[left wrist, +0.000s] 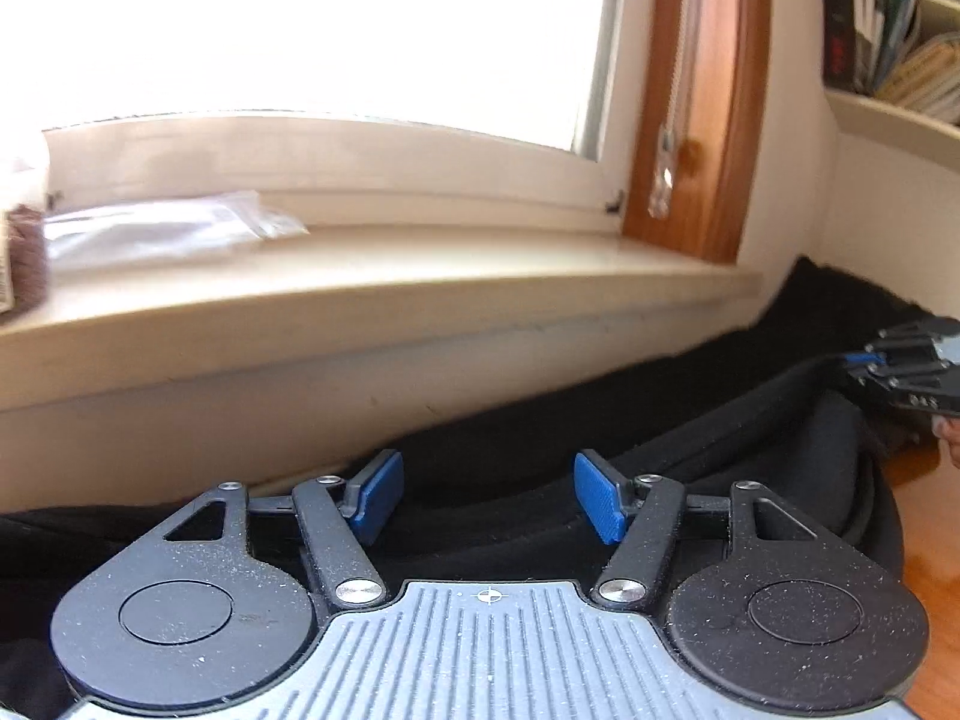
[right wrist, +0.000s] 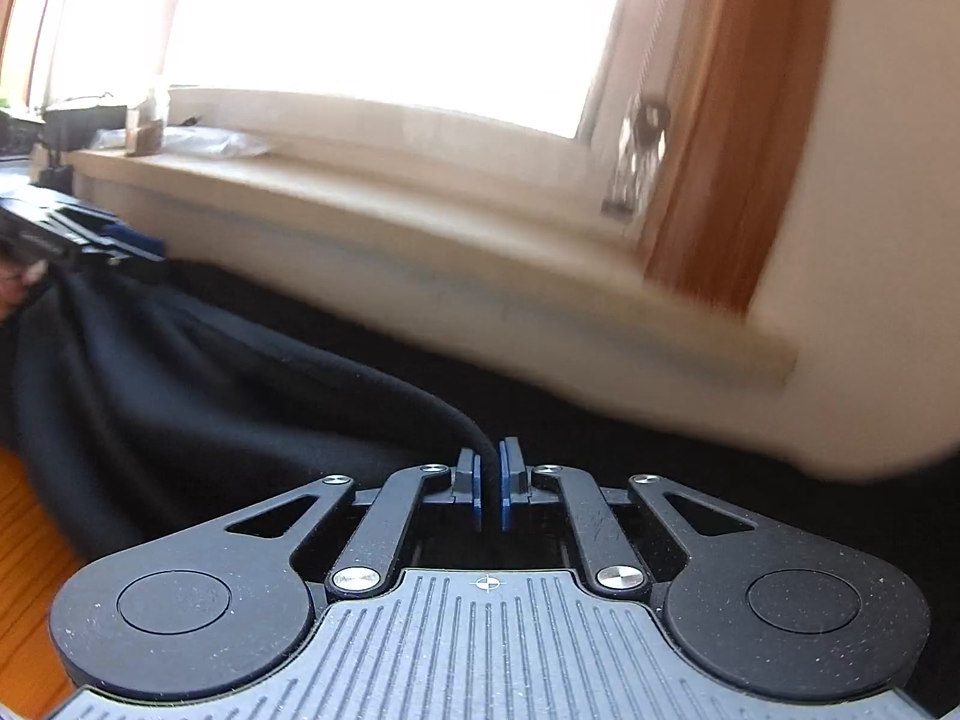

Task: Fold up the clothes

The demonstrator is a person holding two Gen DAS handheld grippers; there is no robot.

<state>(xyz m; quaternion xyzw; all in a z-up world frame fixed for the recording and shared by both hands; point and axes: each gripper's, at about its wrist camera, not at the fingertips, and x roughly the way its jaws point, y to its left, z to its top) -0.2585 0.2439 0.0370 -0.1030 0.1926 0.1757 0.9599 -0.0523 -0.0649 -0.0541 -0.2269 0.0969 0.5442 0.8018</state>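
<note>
The black garment [right wrist: 198,384] lies spread on the wooden worktop [right wrist: 30,546] below the window sill [left wrist: 372,282], hard against the wall under it. In the right wrist view its long axis runs from about 9 o'clock, where it rises toward the other tool, down to about 4 o'clock along the foot of the wall. A rounded folded edge of the cloth sweeps from 10 o'clock in an arc and ends right at the blue pads.

The right gripper [right wrist: 491,483] has its fingers [right wrist: 506,480] drawn narrow, pinching that folded edge; the cloth enters from the upper left and sits squeezed in the slim gap, with the bulk of the garment draped away to 9 o'clock. This view is smeared with motion blur, so the sill and the wooden window frame [right wrist: 732,138] look streaked.

In the left wrist view the left gripper [left wrist: 487,498] stands with its fingers [left wrist: 597,501] wide apart. The garment [left wrist: 690,414] lies beyond and beneath them, a dark band running from 8 o'clock up to 2 o'clock; cloth shows through the gap, but the pads do not press on it. Whether the cloth touches the underside of the tool cannot be told. At 3 o'clock the right gripper [left wrist: 864,360] shows at the frame's edge, its blue pads close together on the raised edge of the garment.

On the sill at 9 o'clock lies a clear plastic bag [left wrist: 162,228]. A bookshelf [left wrist: 888,48] fills the 1 o'clock corner.
</note>
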